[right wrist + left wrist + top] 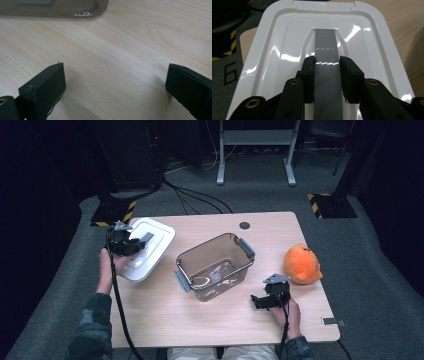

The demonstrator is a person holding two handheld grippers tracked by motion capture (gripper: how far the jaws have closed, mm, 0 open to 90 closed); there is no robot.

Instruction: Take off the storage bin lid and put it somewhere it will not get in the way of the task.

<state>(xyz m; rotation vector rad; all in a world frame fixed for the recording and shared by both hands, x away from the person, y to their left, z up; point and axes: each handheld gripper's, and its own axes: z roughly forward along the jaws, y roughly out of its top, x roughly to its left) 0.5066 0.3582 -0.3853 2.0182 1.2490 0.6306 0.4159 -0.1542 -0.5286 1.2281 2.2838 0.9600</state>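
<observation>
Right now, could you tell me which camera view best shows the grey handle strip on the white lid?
The left gripper view: the grey handle strip runs up the middle of the white lid, clamped between the left claw jaws. In the high view the lid sits at the table's left edge and the strip is a small grey patch by the claw.

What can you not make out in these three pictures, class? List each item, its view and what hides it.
- White lid underside: left gripper view, hidden by its own top; near edge covered by the left gripper, shut on the grey handle strip.
- Clear plastic bin: right gripper view, cut off by the top edge.
- Contents of the bin: high view, too small and blurred by glare.
- Orange plush toy: high view, far side hidden.
</observation>
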